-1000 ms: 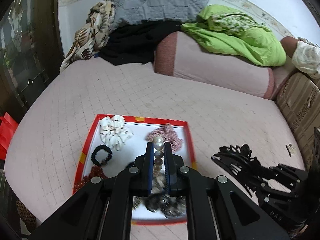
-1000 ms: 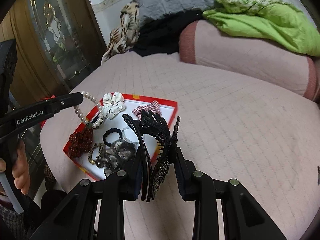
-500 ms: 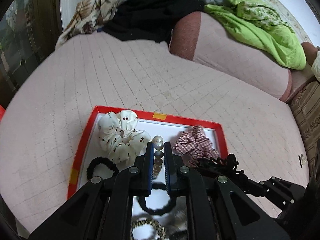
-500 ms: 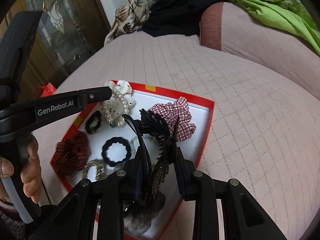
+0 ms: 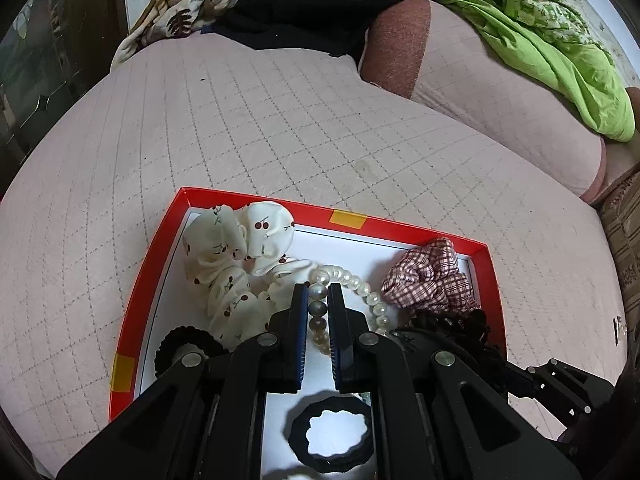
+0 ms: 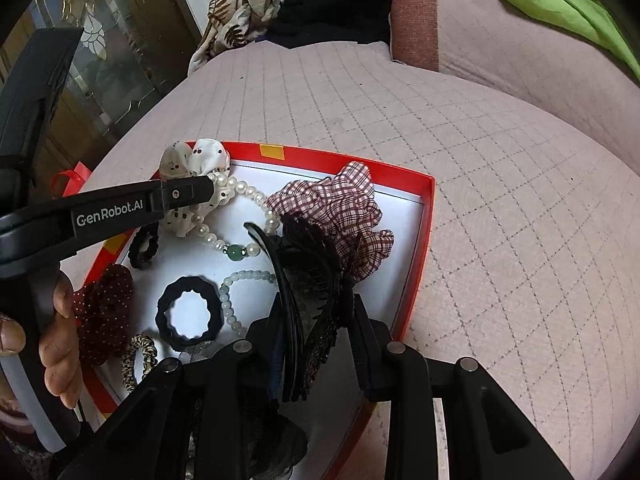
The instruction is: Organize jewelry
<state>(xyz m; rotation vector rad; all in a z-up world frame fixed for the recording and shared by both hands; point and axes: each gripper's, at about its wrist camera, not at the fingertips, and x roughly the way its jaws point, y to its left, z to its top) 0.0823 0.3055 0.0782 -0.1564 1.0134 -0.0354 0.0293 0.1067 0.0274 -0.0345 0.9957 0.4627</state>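
Observation:
A red-rimmed white tray lies on the pink quilted bed. My left gripper is shut on a pearl necklace; the strand's free end lies on the tray floor, seen in the right wrist view. My right gripper is shut on a black hair claw clip and holds it over the tray's right half, beside a red plaid scrunchie. A white cherry-print scrunchie sits at the tray's back left.
The tray also holds a black wavy hair tie, a small black scrunchie, a pale green bead bracelet, a dark red scrunchie and a leopard hair tie. A bolster and clothes lie behind.
Both grippers have moved forward and down over the tray. The pearl necklace has been lowered until its free end rests on the tray floor. The clip is now lower, near the plaid scrunchie.

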